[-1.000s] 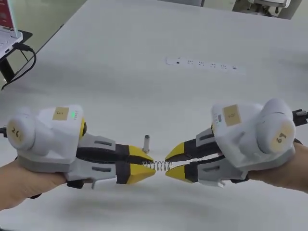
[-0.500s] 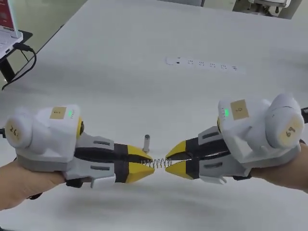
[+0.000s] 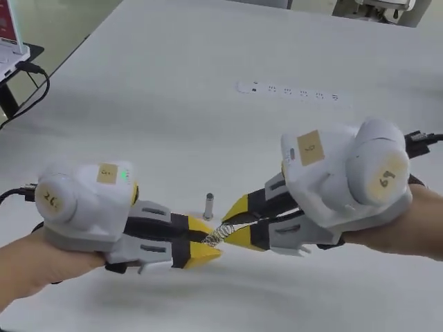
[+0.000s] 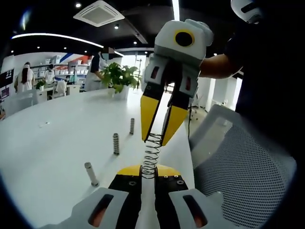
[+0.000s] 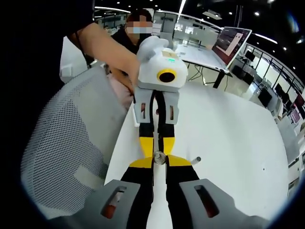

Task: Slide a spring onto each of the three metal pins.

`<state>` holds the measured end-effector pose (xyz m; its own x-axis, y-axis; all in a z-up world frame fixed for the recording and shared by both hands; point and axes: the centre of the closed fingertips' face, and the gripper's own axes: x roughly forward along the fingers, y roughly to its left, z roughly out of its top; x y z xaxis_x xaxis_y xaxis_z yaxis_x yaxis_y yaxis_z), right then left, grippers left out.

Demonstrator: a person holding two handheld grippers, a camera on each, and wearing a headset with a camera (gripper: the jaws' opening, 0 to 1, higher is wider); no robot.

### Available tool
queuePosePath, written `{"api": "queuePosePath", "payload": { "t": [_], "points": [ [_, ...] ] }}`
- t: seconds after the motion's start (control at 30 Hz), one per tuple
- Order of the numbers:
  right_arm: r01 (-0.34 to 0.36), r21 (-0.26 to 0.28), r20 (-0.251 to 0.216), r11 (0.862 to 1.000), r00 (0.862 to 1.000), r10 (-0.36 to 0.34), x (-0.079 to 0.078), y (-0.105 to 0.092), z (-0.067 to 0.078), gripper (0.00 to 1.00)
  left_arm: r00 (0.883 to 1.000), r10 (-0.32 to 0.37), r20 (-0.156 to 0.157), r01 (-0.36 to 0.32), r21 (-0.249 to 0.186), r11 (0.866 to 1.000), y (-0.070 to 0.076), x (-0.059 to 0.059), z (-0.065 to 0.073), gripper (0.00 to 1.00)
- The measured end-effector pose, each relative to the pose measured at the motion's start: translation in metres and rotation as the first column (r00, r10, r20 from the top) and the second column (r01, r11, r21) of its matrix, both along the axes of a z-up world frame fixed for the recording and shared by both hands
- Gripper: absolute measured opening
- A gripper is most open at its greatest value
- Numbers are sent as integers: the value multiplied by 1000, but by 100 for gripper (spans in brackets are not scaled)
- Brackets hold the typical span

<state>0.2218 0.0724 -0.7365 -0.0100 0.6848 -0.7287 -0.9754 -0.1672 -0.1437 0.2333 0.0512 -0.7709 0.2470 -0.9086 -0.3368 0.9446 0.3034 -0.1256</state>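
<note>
A small steel spring [image 3: 220, 234] hangs in the air between my two grippers, tilted up to the right. My left gripper [image 3: 210, 247] is shut on its lower end and my right gripper [image 3: 230, 227] is shut on its upper end. In the left gripper view the spring [image 4: 151, 155] rises from my left gripper [image 4: 148, 172] to the right gripper's yellow tips [image 4: 156, 139]. Just behind the tips a bare metal pin [image 3: 208, 205] stands upright on the table. Beyond that bare pin [image 4: 90, 173] stand two more pins [image 4: 116, 143] [image 4: 132, 125], both looking wrapped in coils.
The white table [image 3: 173, 97] stretches away, with a white power strip [image 3: 287, 91] lying at mid-distance. A laptop and black cables [image 3: 28, 76] sit on a stand at the far left. A grey mesh chair [image 4: 243, 171] stands by the table's edge.
My right gripper has gone from open to shut on the spring's end and moved left and up. The spring, level before, now tilts. The left gripper has shifted slightly right.
</note>
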Motion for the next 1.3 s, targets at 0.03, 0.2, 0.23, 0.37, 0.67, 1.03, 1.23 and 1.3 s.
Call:
{"api": "queuePosePath", "payload": {
  "t": [0.03,0.2,0.23,0.37,0.67,1.03,1.23,1.3],
  "points": [
    [-2,-4,1,1000,1000,2,0,1,0,5,1000,-1,4,1,2,1000,0,0,0,1],
    [-23,-38,24,999,999,24,0,4,-2,5,1000,-5,13,4,18,1000,-2,3,-3,1],
    [-22,-42,25,999,999,23,0,4,-2,5,1000,-5,15,4,20,1000,-2,4,-4,1],
    [-28,-52,25,998,999,29,0,6,-3,5,1000,-5,17,4,25,1000,-5,5,-5,1],
    [-35,-73,35,997,999,38,0,4,-5,5,1000,-4,16,4,27,1000,-5,6,-7,1],
    [-45,-89,45,995,998,49,1,3,-4,5,1000,13,15,-13,27,1000,-4,5,-5,2],
    [-52,-98,48,994,997,57,3,4,-1,5,999,30,28,-30,11,999,-3,7,-1,2],
    [-57,-100,47,993,997,62,3,5,0,5,999,33,24,-33,2,999,-3,7,0,3]
  ]
}}
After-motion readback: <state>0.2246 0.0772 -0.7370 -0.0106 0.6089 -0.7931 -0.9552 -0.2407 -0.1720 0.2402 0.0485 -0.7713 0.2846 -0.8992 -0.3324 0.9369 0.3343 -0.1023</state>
